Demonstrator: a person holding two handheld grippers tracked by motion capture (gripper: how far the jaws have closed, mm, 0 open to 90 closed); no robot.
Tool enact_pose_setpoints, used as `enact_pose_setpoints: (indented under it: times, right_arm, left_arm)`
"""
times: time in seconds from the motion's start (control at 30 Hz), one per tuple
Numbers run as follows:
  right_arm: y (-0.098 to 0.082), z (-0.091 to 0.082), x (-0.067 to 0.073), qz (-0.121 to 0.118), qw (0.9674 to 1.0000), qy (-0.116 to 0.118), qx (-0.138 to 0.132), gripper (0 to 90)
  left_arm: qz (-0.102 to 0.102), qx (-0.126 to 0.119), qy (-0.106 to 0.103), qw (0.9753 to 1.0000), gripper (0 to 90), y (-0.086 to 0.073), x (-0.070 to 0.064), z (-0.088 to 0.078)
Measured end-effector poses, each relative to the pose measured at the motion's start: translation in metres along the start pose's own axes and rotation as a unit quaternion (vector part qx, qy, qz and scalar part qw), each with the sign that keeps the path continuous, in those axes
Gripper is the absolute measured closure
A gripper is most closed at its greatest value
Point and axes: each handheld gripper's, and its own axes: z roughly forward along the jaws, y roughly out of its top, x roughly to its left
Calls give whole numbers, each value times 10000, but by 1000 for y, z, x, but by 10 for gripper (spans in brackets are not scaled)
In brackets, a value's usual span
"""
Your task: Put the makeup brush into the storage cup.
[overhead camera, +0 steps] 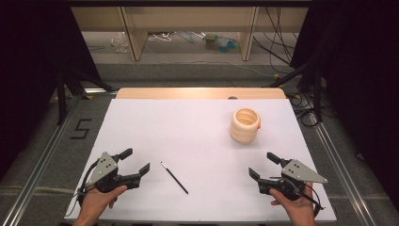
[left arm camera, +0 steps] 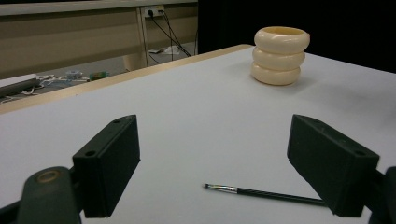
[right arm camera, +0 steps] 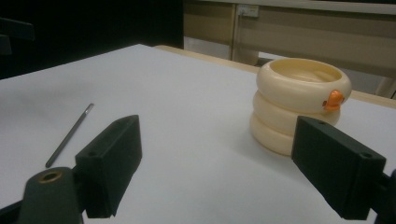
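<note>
A thin black paintbrush (overhead camera: 174, 177) lies flat on the white table (overhead camera: 188, 132), between my two grippers. A cream ringed cup (overhead camera: 245, 125) stands upright at the back right; an orange mark sits on its rim. My left gripper (overhead camera: 137, 161) rests near the front left, open and empty, with the paintbrush (left arm camera: 261, 193) low between its jaws and the cup (left arm camera: 280, 55) far off. At the front right my right gripper (overhead camera: 263, 165) is open and empty, the cup (right arm camera: 299, 105) just ahead of it and the paintbrush (right arm camera: 70, 134) off to its left.
Beyond the table's far wooden edge (overhead camera: 200, 92) are a floor with cables and a low shelf (overhead camera: 188, 28). Dark curtains hang on both sides. Metal rails (overhead camera: 42, 155) run along the table's left and right.
</note>
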Motion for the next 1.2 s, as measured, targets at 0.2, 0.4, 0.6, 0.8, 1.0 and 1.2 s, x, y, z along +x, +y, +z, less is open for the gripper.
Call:
enact_pose_setpoints:
  times: [0.2, 0.4, 0.6, 0.8, 1.0, 1.2]
  right_arm:
    - [0, 1, 0, -10, 10000, 7, 18, 173]
    - [0, 0, 0, -17, 10000, 37, 47, 179]
    - [0, 1, -1, -7, 10000, 43, 68, 183]
    - [-1, 1, -2, 14, 10000, 46, 71, 191]
    - [-1, 1, -2, 1, 9999, 65, 141, 193]
    - [-2, 2, -4, 12, 9998, 8, 178, 193]
  left_arm:
    - [-28, -3, -25, 10000, 168, 0, 0, 1]
    - [-123, 33, -20, 9999, 166, 0, 1, 1]
    - [-210, 95, -193, 9995, 207, 0, -1, 4]
    - [-206, 163, -323, 9991, 162, 1, -2, 8]
    - [65, 387, -536, 9978, 159, 7, -8, 16]
    - [370, 559, -754, 9949, 159, 14, -12, 22]
